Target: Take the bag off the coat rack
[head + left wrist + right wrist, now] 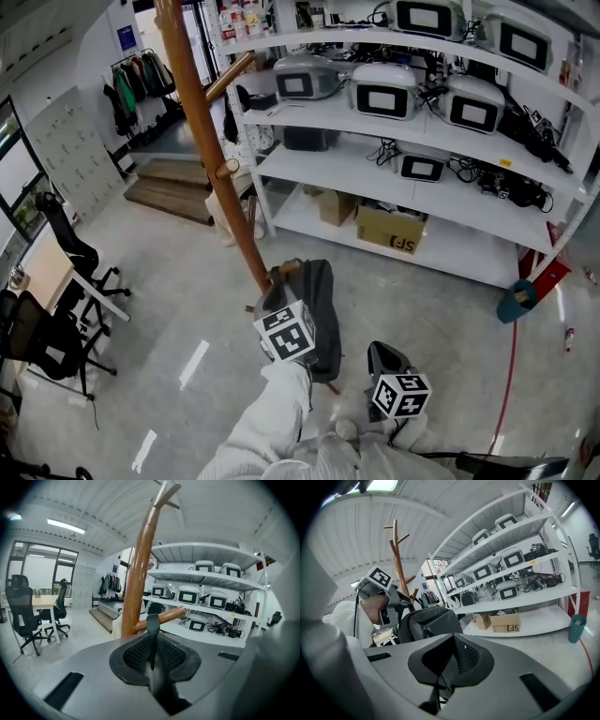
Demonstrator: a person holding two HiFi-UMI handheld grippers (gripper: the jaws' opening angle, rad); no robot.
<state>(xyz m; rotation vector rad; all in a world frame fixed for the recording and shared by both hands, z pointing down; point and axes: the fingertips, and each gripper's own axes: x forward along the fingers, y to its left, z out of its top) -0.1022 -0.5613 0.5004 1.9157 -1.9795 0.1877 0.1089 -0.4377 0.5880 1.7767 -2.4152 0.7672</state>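
We record the rack as glossy orange-brown wood. The bag is dark grey; its strap is black. The left gripper and right gripper have light grey shells and black pads with a fine mesh pattern. Each cube is white with black square markers. We note a white sleeve. The shelves are white and carry grey units with black screens. The boxes are tan cardboard with black print. The floor is pale grey with white dashes. The cup is teal, the cable red, the chairs black.
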